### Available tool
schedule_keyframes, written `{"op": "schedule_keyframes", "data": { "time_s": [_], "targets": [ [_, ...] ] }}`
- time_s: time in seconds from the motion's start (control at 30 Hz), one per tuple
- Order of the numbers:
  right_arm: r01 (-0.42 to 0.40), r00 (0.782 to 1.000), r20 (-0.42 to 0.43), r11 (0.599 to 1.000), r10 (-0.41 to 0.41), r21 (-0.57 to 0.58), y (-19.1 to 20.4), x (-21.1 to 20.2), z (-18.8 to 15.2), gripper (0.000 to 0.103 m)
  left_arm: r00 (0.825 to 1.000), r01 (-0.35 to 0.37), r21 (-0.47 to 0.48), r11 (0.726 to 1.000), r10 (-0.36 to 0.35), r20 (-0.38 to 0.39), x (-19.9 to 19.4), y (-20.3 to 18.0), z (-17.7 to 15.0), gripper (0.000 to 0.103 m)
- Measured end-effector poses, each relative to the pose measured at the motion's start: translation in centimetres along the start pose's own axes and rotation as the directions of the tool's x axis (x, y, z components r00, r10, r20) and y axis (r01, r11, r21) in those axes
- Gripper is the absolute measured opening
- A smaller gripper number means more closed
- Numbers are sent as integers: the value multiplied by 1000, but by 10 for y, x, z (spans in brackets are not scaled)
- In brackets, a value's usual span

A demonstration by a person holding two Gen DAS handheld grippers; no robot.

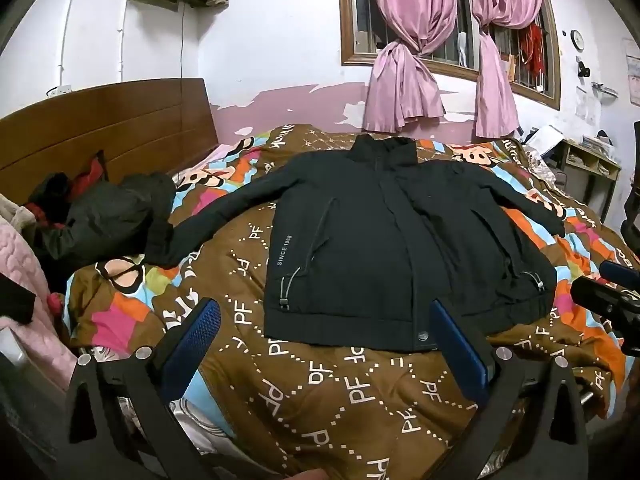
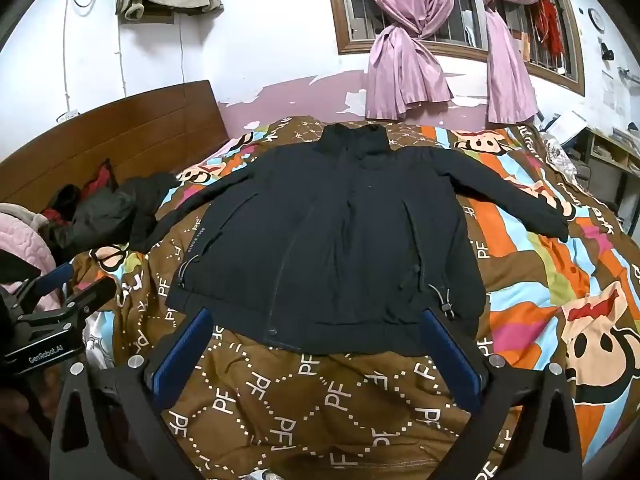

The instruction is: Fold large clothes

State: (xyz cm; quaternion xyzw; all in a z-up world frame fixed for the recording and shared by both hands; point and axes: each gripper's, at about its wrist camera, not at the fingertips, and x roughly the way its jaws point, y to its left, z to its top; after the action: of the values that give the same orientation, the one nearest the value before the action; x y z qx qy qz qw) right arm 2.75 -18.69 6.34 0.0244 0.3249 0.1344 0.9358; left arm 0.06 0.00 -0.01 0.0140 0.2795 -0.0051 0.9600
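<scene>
A black zip jacket [image 1: 372, 236] lies flat, front up, on the patterned quilt [image 1: 320, 392], collar toward the far wall and both sleeves spread out to the sides. In the right wrist view the same jacket [image 2: 336, 240] fills the middle of the bed. My left gripper [image 1: 324, 312] hovers open over the near hem, nothing between its blue pads. My right gripper [image 2: 320, 320] is open too, just short of the hem. The right gripper [image 1: 608, 296] shows at the right edge of the left wrist view; the left gripper [image 2: 60, 284] shows at the left edge of the right wrist view.
A heap of dark clothes [image 1: 108, 216] lies at the jacket's left sleeve end, by the wooden headboard [image 1: 108, 132]. Pink bedding [image 1: 28, 280] sits at the left edge. Pink curtains [image 1: 404, 80] hang on the far wall; a shelf [image 1: 588, 168] stands beyond the bed at right.
</scene>
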Motion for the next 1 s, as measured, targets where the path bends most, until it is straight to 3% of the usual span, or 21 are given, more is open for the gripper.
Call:
{"op": "schedule_keyframes", "data": {
  "time_s": [1.0],
  "targets": [
    [4, 1000, 1, 1000, -4, 6, 6, -2, 2, 103, 1000, -11, 15, 1000, 10, 30, -5, -3, 5, 102]
  ]
}}
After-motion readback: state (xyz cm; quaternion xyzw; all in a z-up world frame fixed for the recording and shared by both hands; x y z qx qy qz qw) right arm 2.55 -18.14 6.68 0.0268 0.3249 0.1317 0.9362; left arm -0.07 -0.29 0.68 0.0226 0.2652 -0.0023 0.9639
